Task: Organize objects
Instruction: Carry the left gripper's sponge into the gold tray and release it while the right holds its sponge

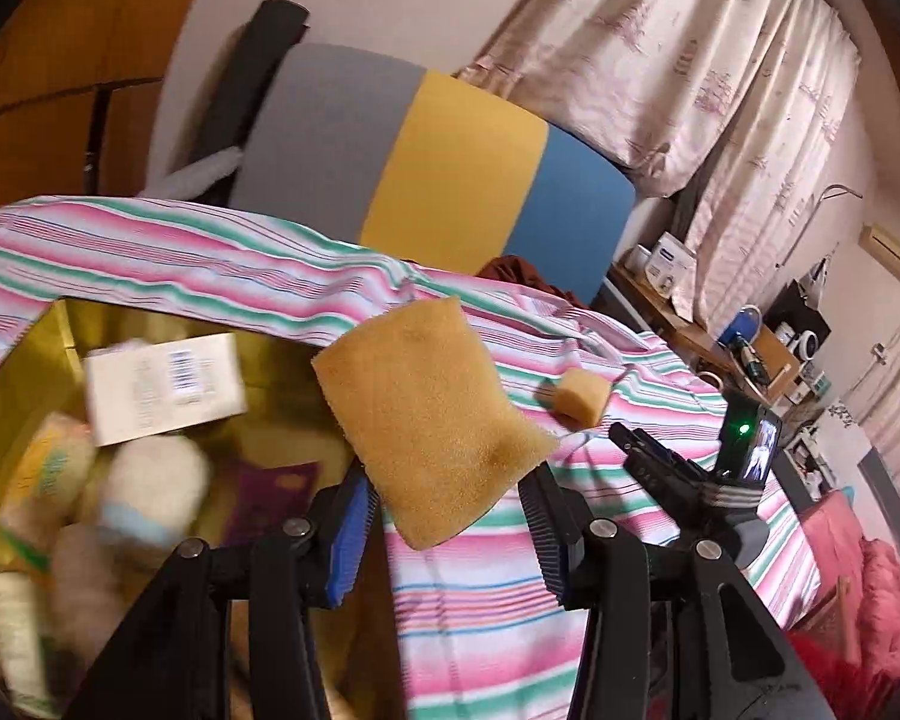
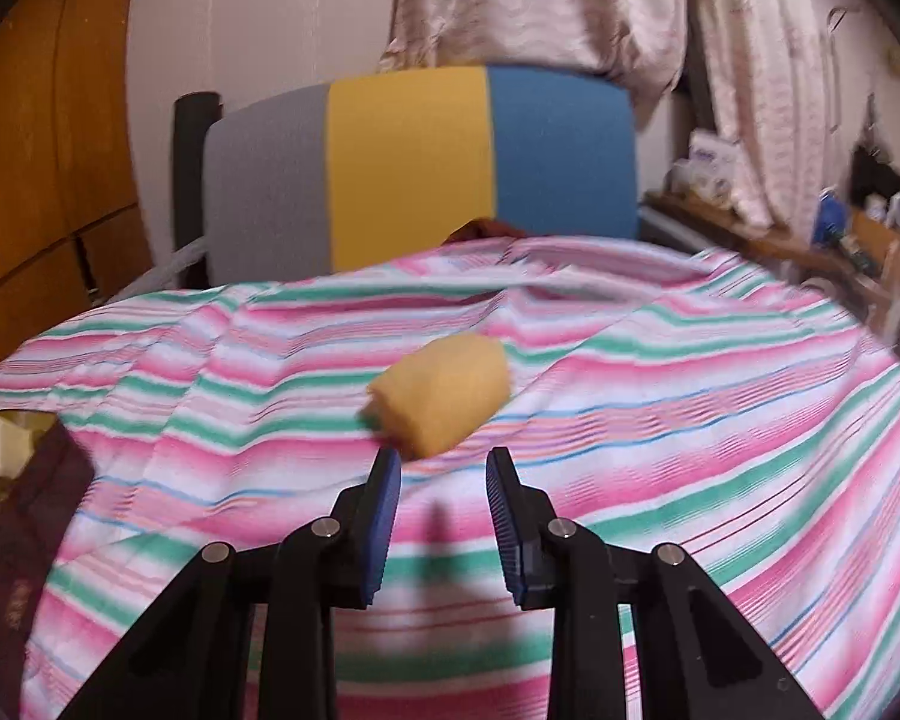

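A large yellow sponge hangs over the striped bedsheet, and my left gripper is shut on its lower end, a pad pressing each side. A smaller yellow sponge lies on the sheet. My right gripper sits just short of it, jaws drawn close together with nothing between them. In the left wrist view the right gripper shows as a black tool with a green light, to the right of the small sponge.
An open box with yellow walls sits at the left, holding a white carton, bottles and packets. A grey, yellow and blue headboard stands behind the bed. A cluttered shelf runs along the right. A dark maroon item lies at the left.
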